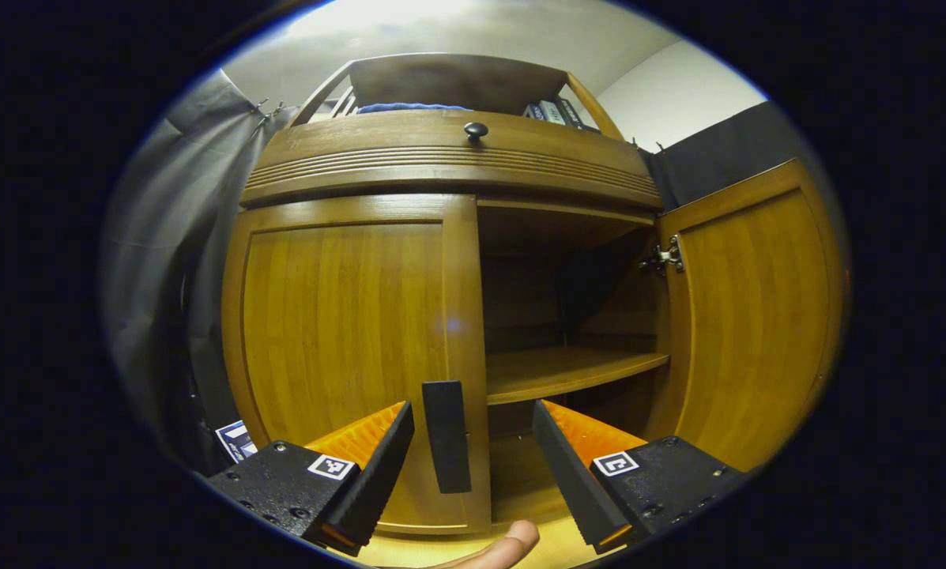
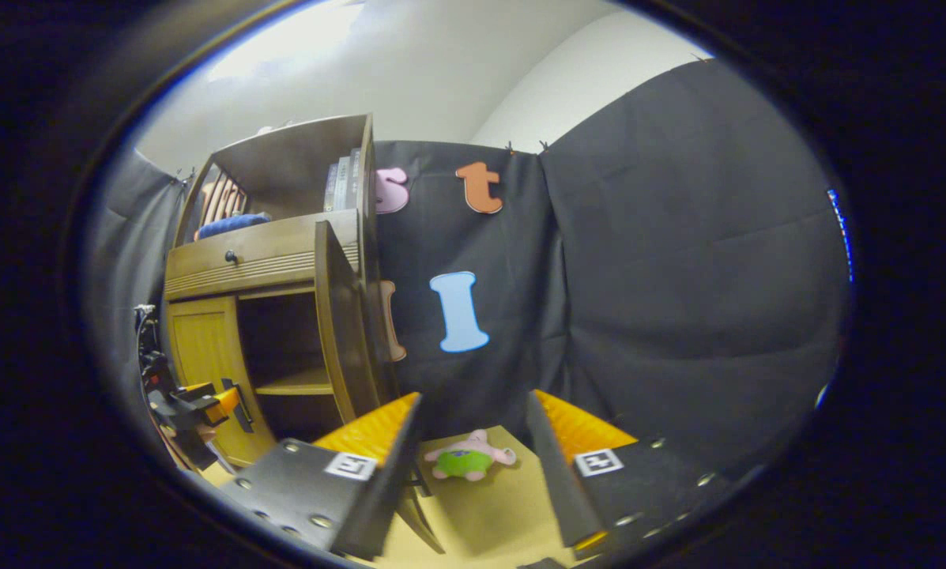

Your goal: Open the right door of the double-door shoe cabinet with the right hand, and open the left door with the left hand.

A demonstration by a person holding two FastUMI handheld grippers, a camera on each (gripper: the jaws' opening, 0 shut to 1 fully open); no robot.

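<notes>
My left hand-held gripper (image 1: 473,442) is spread wide, its orange fingers either side of the black handle (image 1: 446,436) on the left door (image 1: 346,340), not yet pressing it. That handle is the place to pinch: a narrow upright bar at the door's inner edge, rigid, probably a little slick. The door looks like solid wood on hinges, so I expect it to swing stiffly along an arc rather than pull straight. Beyond, the right door (image 1: 757,316) already stands open, showing a shelf (image 1: 567,367) inside the shoe cabinet (image 1: 449,158). My right hand-held gripper (image 2: 473,442) is spread too, holding nothing, over a pink and green soft toy (image 2: 469,458) on the floor.
</notes>
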